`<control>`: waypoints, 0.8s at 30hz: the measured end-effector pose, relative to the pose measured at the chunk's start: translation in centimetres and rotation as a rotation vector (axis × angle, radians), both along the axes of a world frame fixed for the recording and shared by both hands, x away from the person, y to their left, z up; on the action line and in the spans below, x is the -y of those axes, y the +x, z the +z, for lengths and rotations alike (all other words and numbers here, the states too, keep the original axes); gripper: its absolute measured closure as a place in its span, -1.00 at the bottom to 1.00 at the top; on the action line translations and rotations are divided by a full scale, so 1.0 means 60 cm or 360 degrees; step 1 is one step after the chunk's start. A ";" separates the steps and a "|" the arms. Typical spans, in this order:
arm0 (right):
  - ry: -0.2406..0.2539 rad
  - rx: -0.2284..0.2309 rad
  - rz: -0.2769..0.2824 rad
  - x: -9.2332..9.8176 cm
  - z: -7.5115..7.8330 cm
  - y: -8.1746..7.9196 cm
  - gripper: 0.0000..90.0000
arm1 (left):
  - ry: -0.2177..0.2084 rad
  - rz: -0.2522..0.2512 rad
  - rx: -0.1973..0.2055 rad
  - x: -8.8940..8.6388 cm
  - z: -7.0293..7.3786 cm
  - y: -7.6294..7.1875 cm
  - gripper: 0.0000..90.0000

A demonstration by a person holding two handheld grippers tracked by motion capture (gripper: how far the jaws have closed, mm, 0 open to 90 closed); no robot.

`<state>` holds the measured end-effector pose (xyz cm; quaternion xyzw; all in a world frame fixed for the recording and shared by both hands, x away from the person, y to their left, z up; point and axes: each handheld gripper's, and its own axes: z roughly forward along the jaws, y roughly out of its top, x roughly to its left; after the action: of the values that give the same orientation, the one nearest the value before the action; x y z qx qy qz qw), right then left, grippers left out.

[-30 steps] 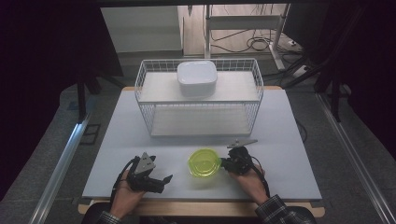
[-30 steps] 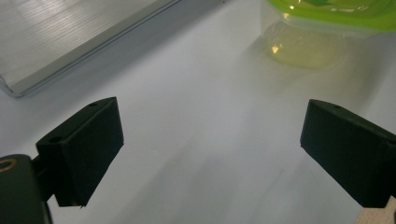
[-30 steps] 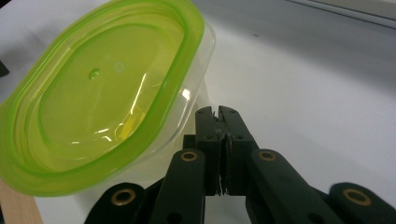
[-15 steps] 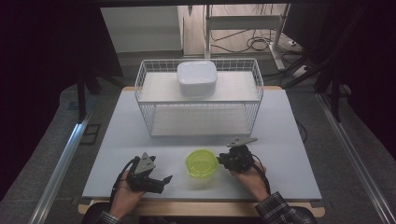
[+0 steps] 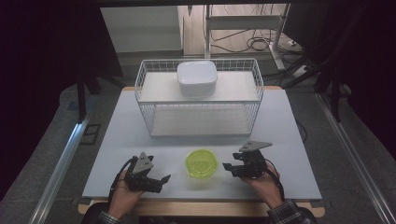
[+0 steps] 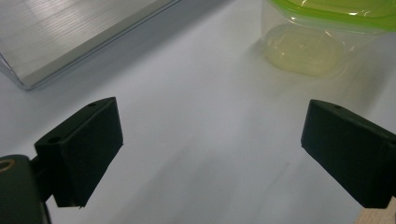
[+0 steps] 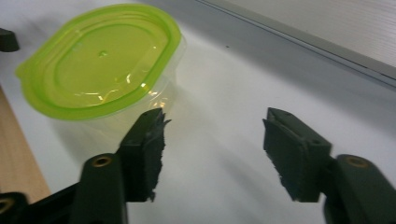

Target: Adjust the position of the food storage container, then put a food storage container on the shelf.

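Tabletop layout, seen from above: a lidded container with a green lid stands close to the near edge, about midway between the left and right edges. A wire basket occupies the far half of the tabletop, with a white box resting on top of it. Bare surface lies between the basket's front and the container, and toward both near corners.

Left tongs — held low near the near edge, left of the container and apart from it; jaws wide, nothing between them. Right tongs — just right of the container, pointing toward it; the jaws have just been opening and stand parted, nothing between them. In the right gripper view the container sits just beyond one jaw, not gripped. Both forearms enter over the near edge.
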<state>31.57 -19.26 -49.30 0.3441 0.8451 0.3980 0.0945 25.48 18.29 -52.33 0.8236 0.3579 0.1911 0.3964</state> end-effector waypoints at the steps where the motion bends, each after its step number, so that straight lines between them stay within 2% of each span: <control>1: 0.0008 0.0001 0.0007 0.001 0.000 -0.001 -0.26 | 0.0000 0.0001 0.0001 0.000 0.000 0.000 -0.89; 7: 0.0011 0.0012 0.0021 0.007 -0.005 -0.005 -0.50 | 0.0003 0.0000 0.0007 0.000 0.000 0.000 -0.90; 10: 0.0075 -0.0004 0.0023 0.008 -0.005 -0.006 -0.65 | 0.0010 -0.0002 0.0012 0.001 0.000 0.000 -0.90; 14: 0.0093 0.0005 0.0025 0.007 -0.004 -0.006 -0.76 | -0.0001 0.0002 0.0009 0.000 -0.001 0.000 -0.90; 18: 0.0080 -0.0014 0.0026 0.004 -0.004 -0.006 -0.79 | -0.0001 0.0002 0.0013 0.000 0.000 0.000 -0.90; 24: 0.0063 -0.0096 0.0036 -0.005 -0.004 -0.005 -0.89 | 0.0016 -0.0007 0.0011 0.001 -0.001 0.001 -0.90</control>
<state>31.29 -18.93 -49.55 0.3481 0.8434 0.4051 0.0577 25.52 18.22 -52.38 0.8256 0.3538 0.1950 0.3940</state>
